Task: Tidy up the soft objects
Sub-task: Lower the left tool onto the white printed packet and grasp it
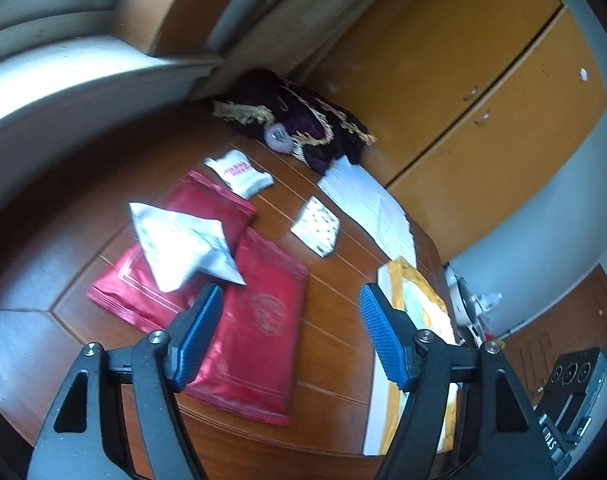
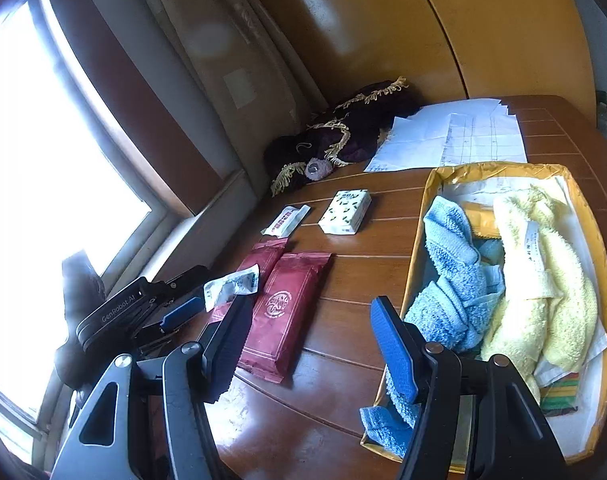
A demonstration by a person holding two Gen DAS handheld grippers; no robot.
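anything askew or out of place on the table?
Yes. A corner of the blue towel spills over the near rim of the yellow box onto the table. A crumpled white pouch lies crooked across the red packets, which are themselves overlapping unevenly.

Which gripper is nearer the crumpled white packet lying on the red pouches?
Left. The left gripper is open just short of the white packet. The right gripper is open too, farther off beside the yellow box of towels.
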